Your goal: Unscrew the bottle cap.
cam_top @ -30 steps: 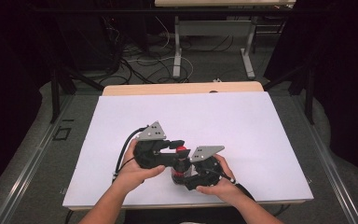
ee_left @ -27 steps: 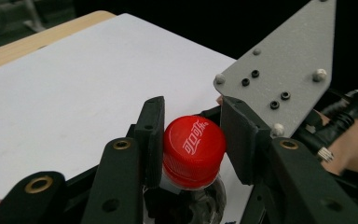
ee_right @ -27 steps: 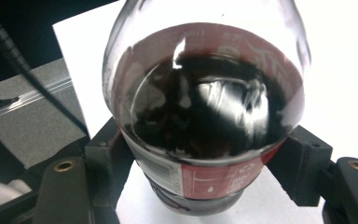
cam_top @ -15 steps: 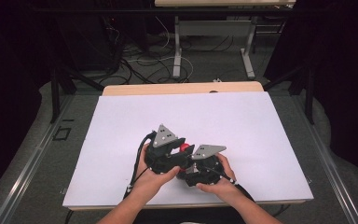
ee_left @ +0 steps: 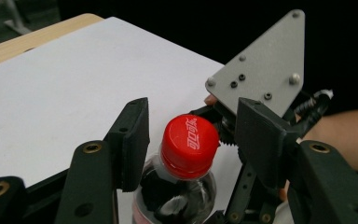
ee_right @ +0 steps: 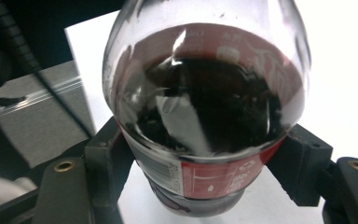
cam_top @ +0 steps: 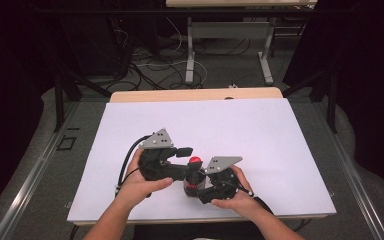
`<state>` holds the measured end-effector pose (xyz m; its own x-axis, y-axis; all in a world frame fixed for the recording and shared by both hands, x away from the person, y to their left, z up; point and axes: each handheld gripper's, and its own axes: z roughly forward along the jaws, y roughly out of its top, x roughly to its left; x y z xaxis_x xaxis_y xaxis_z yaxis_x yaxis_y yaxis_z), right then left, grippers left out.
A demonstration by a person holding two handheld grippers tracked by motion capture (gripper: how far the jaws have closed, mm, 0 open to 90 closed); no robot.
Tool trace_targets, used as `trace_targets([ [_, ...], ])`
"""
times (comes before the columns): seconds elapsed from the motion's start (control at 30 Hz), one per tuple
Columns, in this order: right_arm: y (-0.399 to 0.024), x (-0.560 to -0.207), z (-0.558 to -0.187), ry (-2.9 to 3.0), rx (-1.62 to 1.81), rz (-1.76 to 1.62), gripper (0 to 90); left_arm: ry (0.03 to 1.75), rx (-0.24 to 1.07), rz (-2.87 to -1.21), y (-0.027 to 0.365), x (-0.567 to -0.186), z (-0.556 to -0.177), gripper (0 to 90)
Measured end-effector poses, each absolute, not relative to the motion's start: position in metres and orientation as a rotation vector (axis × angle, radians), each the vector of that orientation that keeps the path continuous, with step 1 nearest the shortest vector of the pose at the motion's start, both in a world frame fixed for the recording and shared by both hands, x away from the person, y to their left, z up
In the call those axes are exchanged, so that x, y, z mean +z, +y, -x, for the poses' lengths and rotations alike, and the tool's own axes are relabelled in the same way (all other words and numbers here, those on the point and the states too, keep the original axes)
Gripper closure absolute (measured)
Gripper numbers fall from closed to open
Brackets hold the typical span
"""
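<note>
Left gripper (ee_left: 191,140): jaws have just been opening; they stand on either side of the red cap (ee_left: 189,146), parted from it, gripping nothing.
Right gripper (ee_right: 200,163): clamped on the body of the bottle (ee_right: 205,112), one pad pressed on each side at the label.
Bottle: small cola bottle, dark drink inside, standing upright on the white table (cam_top: 260,130) near its front edge, between the two hands.
Cap: on the bottle's neck.
Hands: left hand (cam_top: 137,182) and right hand (cam_top: 235,197) each wrap a gripper, close together.
</note>
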<state>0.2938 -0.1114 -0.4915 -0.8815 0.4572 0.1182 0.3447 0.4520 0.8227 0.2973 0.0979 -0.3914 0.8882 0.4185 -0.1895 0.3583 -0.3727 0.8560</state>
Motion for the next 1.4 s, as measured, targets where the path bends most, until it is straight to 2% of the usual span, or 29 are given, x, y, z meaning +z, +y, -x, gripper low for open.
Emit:
trace_targets([
  [0.13,-0.108,-0.493,-0.292,2.585,1.423,-0.672,29.1,0.506,0.022,-2.024,0.101,-0.397,-0.303,48.7],
  [0.27,-0.107,-0.493,-0.291,2.61,1.428,-0.643,29.1,0.454,-0.011,-2.03,0.101,-0.402,-0.305,58.8],
  [0.33,-0.106,-0.493,-0.291,2.609,1.432,-0.642,29.1,0.459,-0.006,-2.018,0.1,-0.403,-0.304,60.8],
  [0.47,-0.107,-0.494,-0.292,2.601,1.411,-0.653,29.1,0.481,0.06,-2.034,0.097,-0.403,-0.301,61.3],
  [0.97,-0.108,-0.496,-0.295,2.502,1.314,-0.835,29.1,0.857,0.401,-1.889,0.062,-0.412,-0.272,61.5],
  [1.07,-0.11,-0.496,-0.296,2.519,1.307,-0.825,29.1,0.858,0.401,-1.882,0.061,-0.411,-0.272,60.4],
  [1.2,-0.111,-0.495,-0.296,2.507,1.338,-0.826,29.1,0.816,0.355,-1.887,0.07,-0.404,-0.275,47.8],
  [1.27,-0.112,-0.495,-0.297,2.524,1.345,-0.826,29.1,0.794,0.308,-1.897,0.077,-0.4,-0.277,43.9],
  [1.4,-0.112,-0.494,-0.297,2.55,1.375,-0.752,29.0,0.651,0.183,-1.947,0.091,-0.397,-0.287,42.0],
])
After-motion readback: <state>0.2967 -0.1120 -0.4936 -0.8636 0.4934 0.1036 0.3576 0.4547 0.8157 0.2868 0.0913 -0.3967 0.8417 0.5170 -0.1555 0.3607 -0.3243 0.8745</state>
